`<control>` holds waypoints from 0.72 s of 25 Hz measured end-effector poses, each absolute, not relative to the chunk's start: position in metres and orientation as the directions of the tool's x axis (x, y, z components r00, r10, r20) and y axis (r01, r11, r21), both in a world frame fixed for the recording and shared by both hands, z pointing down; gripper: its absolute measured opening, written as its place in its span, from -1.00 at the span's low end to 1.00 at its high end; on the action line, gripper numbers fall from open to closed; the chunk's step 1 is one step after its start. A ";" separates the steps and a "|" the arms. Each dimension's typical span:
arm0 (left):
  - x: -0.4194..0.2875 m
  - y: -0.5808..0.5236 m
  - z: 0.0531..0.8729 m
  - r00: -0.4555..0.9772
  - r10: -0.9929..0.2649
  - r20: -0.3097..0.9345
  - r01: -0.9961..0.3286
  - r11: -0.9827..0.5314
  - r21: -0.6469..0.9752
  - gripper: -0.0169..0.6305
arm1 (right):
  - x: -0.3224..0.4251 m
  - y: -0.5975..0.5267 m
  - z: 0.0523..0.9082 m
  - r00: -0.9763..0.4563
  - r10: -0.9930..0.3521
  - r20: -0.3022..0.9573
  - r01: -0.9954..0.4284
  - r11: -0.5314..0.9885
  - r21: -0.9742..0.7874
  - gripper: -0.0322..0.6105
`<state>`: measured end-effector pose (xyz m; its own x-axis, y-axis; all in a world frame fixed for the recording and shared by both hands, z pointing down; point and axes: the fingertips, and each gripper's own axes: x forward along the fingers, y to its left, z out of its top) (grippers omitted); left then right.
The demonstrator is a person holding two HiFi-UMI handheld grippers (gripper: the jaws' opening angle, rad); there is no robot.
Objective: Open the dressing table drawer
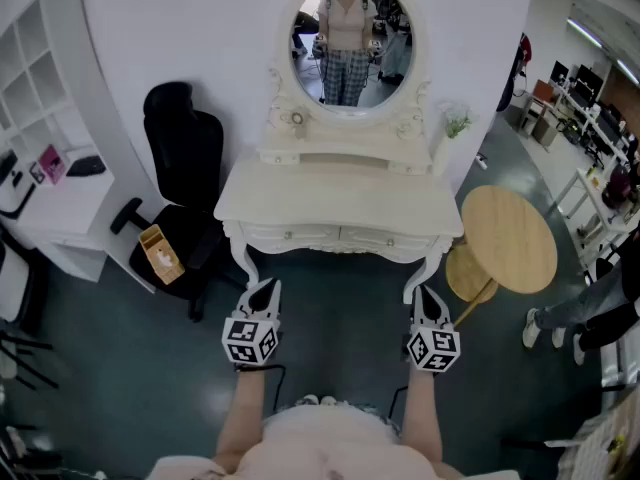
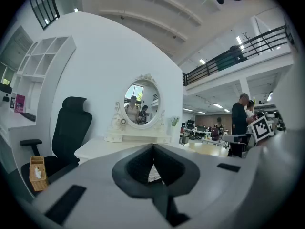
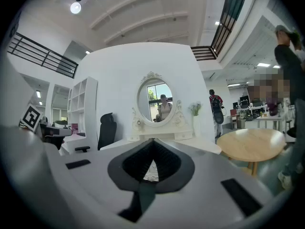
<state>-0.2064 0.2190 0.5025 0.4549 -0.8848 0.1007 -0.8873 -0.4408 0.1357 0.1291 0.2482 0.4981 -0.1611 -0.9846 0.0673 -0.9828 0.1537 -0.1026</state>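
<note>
A white dressing table (image 1: 330, 193) with an oval mirror (image 1: 352, 43) stands against the wall ahead. Its drawer front (image 1: 340, 236) runs under the top and is closed. My left gripper (image 1: 264, 290) is shut and empty, held just short of the table's left front leg. At the same distance on the other side, by the right front leg, my right gripper (image 1: 426, 293) is also shut with nothing in it. In the left gripper view the closed jaws (image 2: 153, 147) point at the table top (image 2: 105, 147). In the right gripper view the gripper (image 3: 152, 142) faces the mirror (image 3: 157, 101).
A black office chair (image 1: 185, 168) stands left of the table, with a small wicker box (image 1: 160, 253) by it. A round wooden table (image 1: 510, 238) sits close on the right. A white desk and shelf (image 1: 60, 198) fill the far left. A person (image 1: 590, 313) stands at the right edge.
</note>
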 end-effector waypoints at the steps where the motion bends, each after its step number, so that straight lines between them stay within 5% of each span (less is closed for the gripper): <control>1: -0.206 0.219 0.503 0.455 -0.885 0.100 -0.887 -0.441 0.135 -0.87 | 0.129 0.249 0.499 -0.161 -0.985 0.068 -0.983 0.153 -0.103 -0.85; 18: -0.197 0.217 0.505 0.470 -0.876 0.107 -0.880 -0.455 0.139 -0.87 | 0.125 0.249 0.499 -0.171 -0.982 0.075 -0.982 0.164 -0.093 -0.85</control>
<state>-0.1968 0.2174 0.5049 0.4700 -0.8762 0.1068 -0.8796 -0.4550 0.1388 0.1250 0.2490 0.4991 -0.1709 -0.9824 0.0754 -0.9822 0.1637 -0.0926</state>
